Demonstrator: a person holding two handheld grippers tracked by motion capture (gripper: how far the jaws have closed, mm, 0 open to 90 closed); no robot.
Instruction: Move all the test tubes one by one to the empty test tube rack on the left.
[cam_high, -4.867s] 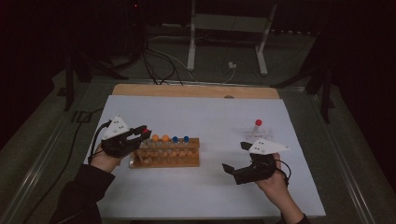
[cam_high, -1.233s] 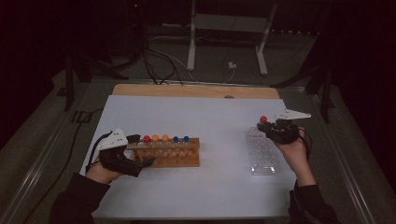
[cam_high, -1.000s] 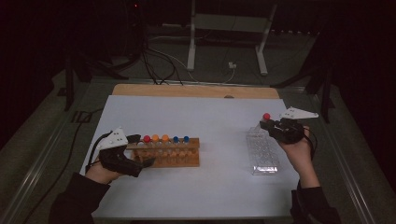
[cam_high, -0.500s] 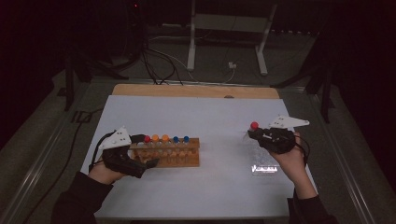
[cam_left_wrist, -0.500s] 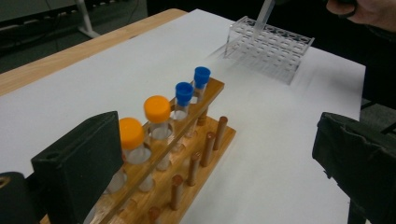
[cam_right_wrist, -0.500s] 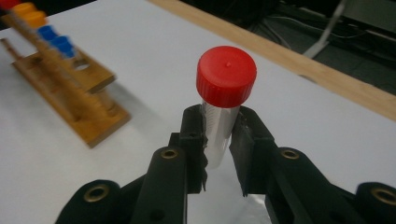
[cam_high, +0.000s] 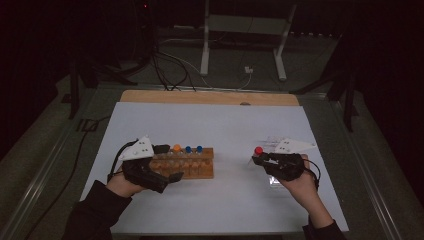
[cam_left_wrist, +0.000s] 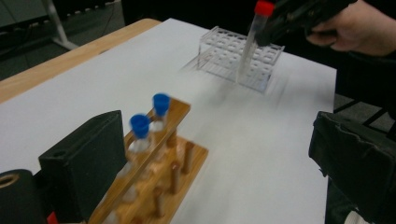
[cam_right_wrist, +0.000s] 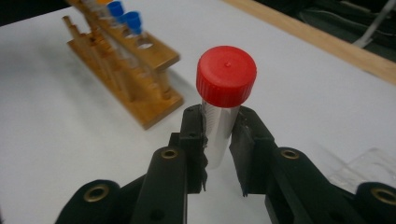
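Observation:
A clear tube with a red cap (cam_right_wrist: 226, 77) stands upright between the pads of my right gripper (cam_right_wrist: 219, 126), which is shut on it. In the high view that tube (cam_high: 258, 150) hangs above the white table, right of the middle, in my right gripper (cam_high: 257, 160). A wooden rack (cam_high: 192, 167) with orange- and blue-capped tubes (cam_left_wrist: 140, 126) lies at the left. My left gripper (cam_high: 169, 162) is at the rack's left end with its jaws wide apart; one jaw is beside the rack (cam_left_wrist: 154, 186), the other is far off it.
A clear plastic rack (cam_left_wrist: 224, 51) stands on the table on the right, partly under my right hand (cam_high: 300, 187); one corner of the clear rack (cam_right_wrist: 369, 170) is behind the right gripper. A wooden strip (cam_high: 210, 97) edges the table's far side.
My right gripper has carried the red-capped tube left and towards the person, away from the far end of the clear rack. The left gripper has shifted slightly along the wooden rack's left end.

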